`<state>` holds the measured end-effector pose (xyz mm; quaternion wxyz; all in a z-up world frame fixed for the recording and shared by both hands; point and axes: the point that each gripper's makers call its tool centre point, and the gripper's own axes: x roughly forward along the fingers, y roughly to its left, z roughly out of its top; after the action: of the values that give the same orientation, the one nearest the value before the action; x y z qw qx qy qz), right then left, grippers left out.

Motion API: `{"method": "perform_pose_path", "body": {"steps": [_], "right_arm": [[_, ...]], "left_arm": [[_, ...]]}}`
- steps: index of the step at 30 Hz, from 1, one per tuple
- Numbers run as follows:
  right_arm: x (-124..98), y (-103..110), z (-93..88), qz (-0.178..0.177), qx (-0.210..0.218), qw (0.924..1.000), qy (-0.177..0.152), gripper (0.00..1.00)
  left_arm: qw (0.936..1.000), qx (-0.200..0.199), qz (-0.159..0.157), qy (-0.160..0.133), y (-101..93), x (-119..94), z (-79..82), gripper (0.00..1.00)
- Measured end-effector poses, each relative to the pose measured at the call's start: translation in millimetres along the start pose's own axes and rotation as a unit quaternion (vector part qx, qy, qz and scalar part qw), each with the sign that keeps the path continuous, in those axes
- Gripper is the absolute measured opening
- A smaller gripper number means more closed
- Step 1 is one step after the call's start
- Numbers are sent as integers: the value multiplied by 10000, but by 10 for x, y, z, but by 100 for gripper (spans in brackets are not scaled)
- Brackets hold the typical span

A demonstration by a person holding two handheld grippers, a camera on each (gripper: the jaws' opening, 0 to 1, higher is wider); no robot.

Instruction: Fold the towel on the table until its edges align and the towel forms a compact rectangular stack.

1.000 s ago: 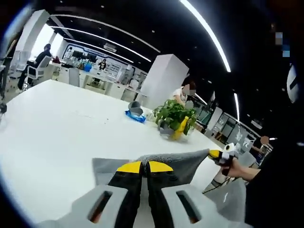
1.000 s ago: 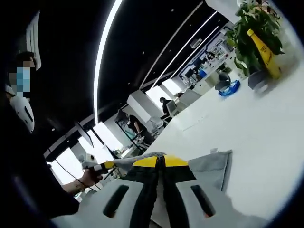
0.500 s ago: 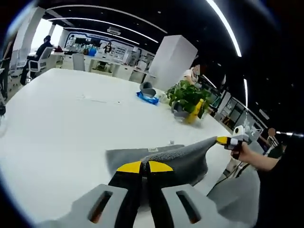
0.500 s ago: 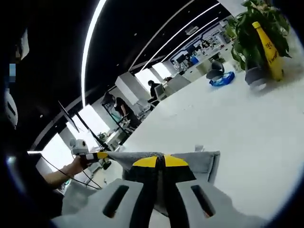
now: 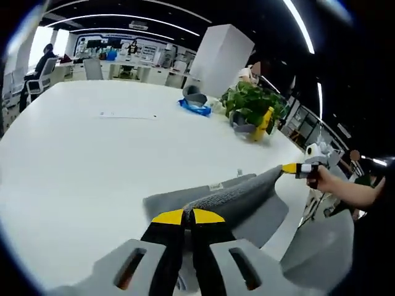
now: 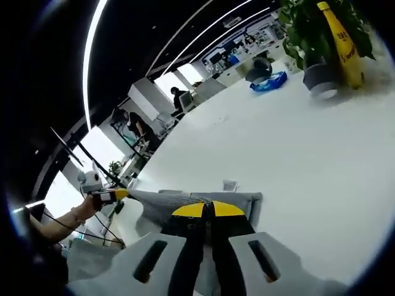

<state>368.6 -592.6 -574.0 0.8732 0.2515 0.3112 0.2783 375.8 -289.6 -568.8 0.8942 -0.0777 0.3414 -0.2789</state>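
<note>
Pinching one corner of the grey towel [image 5: 237,200], the left gripper [image 5: 187,216] has its yellow-tipped jaws pressed together on the cloth at the bottom of the left gripper view. From there the raised edge of the towel stretches taut to the right gripper [image 5: 295,168], closed on the other corner and held by a hand [image 5: 330,184]. The rest of the towel lies on the table [image 5: 74,154] beneath that lifted edge, a small label showing at its far hem.

In the right gripper view the same span runs the other way: the right gripper [image 6: 207,210] is clamped on the towel [image 6: 191,200] at the bottom, and the edge leads left to the left gripper [image 6: 114,195] in the person's other hand [image 6: 83,206].

The table is broad, white and glossy, and the towel sits close to its near edge. Farther across it, a slip of paper [image 5: 126,115] lies flat. Toward the far side stands a potted plant [image 5: 250,106] in a grey pot, with a yellow bottle [image 5: 264,123] leaning just beside it. Near these is a blue object [image 5: 196,108] with a grey bowl [image 5: 192,95] touching it.

Beyond the table the room is an open office: a white pillar [image 5: 222,55], desks and chairs [image 5: 92,68], a seated person [image 5: 44,61] at the far left, bright windows, and long light strips [image 5: 302,28] curving over a dark ceiling.
</note>
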Motion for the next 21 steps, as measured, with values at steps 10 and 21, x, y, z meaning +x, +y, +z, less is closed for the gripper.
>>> {"method": "perform_pose_path", "body": {"steps": [10,21], "right_arm": [[198,-243,-69,-538,-386,9974,277,0],[332,-437,-125,-773,-933,9913,511,2]], "left_arm": [[9988,304,287,267,240,387,-41,3],[9971,532,428,323,298,614,-125,11]]}}
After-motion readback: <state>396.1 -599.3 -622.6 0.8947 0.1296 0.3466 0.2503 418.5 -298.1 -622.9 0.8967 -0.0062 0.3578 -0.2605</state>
